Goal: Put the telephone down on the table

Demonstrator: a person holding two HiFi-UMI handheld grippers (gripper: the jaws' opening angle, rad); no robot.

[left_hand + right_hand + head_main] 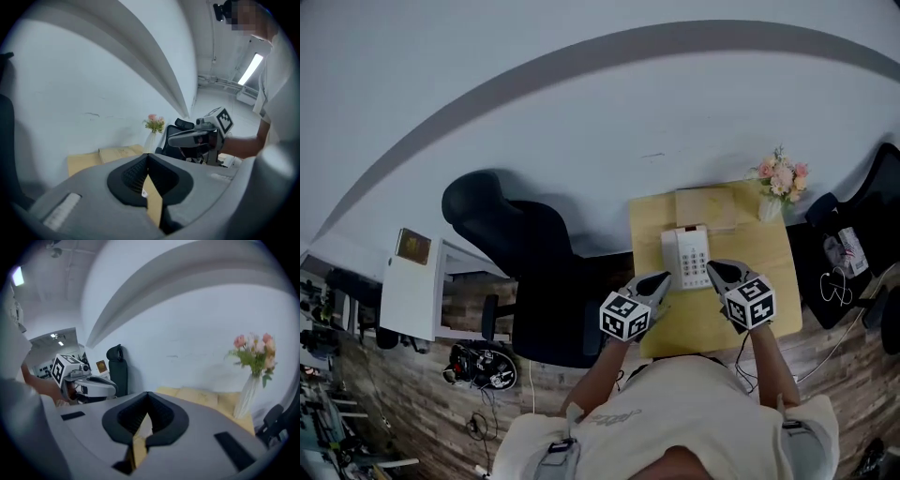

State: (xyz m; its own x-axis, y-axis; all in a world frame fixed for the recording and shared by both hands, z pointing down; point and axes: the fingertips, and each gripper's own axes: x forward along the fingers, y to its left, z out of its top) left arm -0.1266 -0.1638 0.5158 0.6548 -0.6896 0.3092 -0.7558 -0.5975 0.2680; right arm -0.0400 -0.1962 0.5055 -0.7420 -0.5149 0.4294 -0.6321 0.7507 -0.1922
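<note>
Neither gripper view showed the telephone (686, 255); each gripper's grey body blocked the table beneath it. Only the head view caught it. It was white, lay flat near the middle of the wooden table (769, 281), and was too small for its keys to be read. The person's head was cut off at the lower edge of that view.

The left gripper (659, 279) hung at the telephone's 7 o'clock and the right gripper (715, 270) at its 5 o'clock. Both sets of jaws were pressed together with nothing between them, and a sliver of tabletop showed through the slot behind the pads.

A cardboard box (705, 208) sat at the telephone's 12 o'clock against the pale wall (581, 112), and pink flowers (780, 176) stood at 2 o'clock. A black office chair (520, 244) stood at 9 o'clock, with a white cabinet (412, 291) beyond it. Cables lay on the plank floor (422, 394).
</note>
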